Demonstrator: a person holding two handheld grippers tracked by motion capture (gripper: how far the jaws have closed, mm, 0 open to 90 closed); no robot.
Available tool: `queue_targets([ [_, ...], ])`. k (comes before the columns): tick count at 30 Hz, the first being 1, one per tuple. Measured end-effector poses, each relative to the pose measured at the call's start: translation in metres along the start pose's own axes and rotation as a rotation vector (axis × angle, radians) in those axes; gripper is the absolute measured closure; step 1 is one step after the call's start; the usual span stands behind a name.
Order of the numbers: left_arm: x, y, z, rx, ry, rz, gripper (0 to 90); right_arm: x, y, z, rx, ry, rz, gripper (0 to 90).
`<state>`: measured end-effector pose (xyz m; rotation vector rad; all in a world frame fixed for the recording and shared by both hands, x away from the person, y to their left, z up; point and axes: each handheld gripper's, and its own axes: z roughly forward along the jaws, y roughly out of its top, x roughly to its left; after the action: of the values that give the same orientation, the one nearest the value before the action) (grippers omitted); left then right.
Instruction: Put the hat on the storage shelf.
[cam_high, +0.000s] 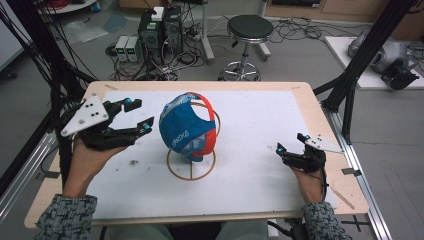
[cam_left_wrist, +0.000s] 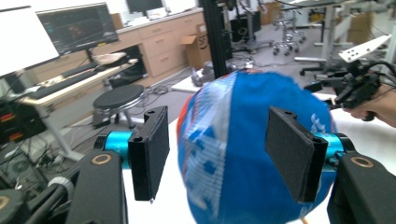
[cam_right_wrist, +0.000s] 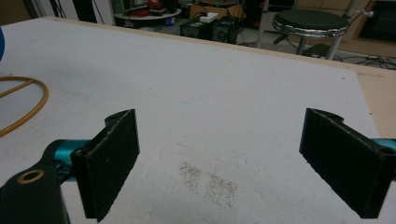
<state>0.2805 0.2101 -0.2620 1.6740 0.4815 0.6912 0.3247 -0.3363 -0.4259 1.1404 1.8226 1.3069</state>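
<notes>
On the white-covered table (cam_high: 260, 130), the right gripper (cam_high: 291, 145) rests at about 4 o'clock, fingers (cam_right_wrist: 109, 161) released and holding nothing. At centre, a blue and orange cap (cam_high: 186, 131) sits on a wooden ring stand (cam_high: 191, 167). At 9 o'clock the left gripper (cam_high: 139, 114) hovers beside the cap, fingers (cam_left_wrist: 150, 149) spread, apart from it.

cap (cam_high: 186, 131): shiny cloth | stand (cam_high: 191, 170): wood | table (cam_high: 310, 97): wood edge

High view overhead, tool cameras low, sharing white table (cam_high: 260, 150)
</notes>
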Motion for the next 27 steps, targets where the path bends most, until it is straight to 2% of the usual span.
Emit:
queue_targets([
  [6,0.009,-0.015,-0.021,-0.010,0.072,-0.036,39.8,0.000,0.000,-0.001,-0.002,-0.002,0.001,11.1],
  [9,0.011,-0.020,-0.026,-0.013,0.089,-0.047,39.4,0.000,0.000,-0.001,0.000,-0.002,0.000,11.1],
  [13,0.015,-0.032,-0.037,-0.003,0.144,-0.067,38.1,-0.001,0.000,-0.002,-0.002,-0.004,0.001,11.1],
  [27,0.028,-0.076,-0.056,0.030,0.270,-0.151,31.3,0.000,0.000,-0.002,-0.002,-0.004,0.003,11.1],
])
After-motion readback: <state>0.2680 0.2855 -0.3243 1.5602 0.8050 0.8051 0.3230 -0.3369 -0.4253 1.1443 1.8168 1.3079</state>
